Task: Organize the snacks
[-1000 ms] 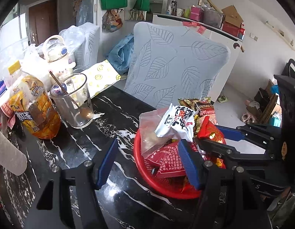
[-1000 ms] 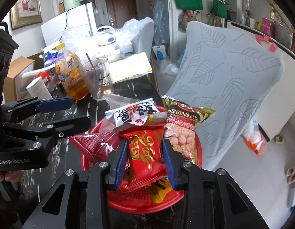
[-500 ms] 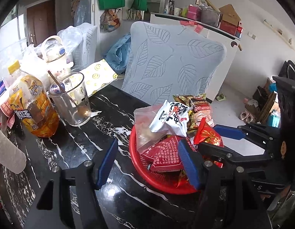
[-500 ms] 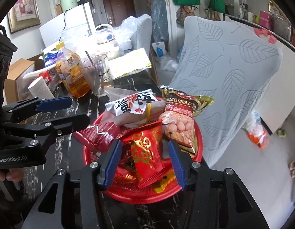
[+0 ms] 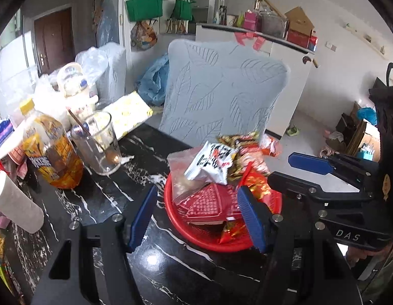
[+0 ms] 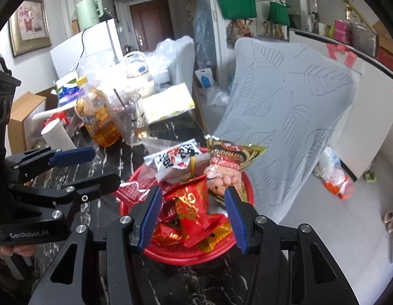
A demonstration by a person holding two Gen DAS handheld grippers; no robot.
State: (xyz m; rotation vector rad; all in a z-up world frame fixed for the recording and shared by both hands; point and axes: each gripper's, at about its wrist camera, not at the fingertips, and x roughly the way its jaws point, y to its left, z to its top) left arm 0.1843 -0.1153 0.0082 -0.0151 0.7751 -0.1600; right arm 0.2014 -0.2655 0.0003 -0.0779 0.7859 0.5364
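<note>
A: Nearest in the right wrist view, the right gripper [image 6: 194,216] stands released at the bottom centre, its blue pads either side of the glossy red foil packet with gold print [image 6: 194,203] without pressing on it; its jaws have just been opening, and the packet lies loose on the heap

B: And the left gripper [image 5: 196,216]?

A: Also parted, grasping nothing, at the lower middle of the left wrist view; one blue pad sits over the black marble-patterned tabletop [image 5: 100,198], the other over the round red plastic basket [image 5: 186,223]

B: Where are the snacks?

A: All heaped in that basket, centre of both frames; behind the red packet lie a white crinkly packet with black characters [image 6: 176,160] and a gold-edged bag of coated peanuts [image 6: 227,170], which leans over the far rim

B: How would they handle?

A: Light, soft and slippery, I'd judge; the foil crumples and slides, so pinch a flat sealed edge rather than the puffed middle; the contents may crush

B: Beyond?

A: A clear glass cup with a spoon [image 6: 131,119] and an amber plastic bottle [image 6: 97,117], upper left of the basket
</note>
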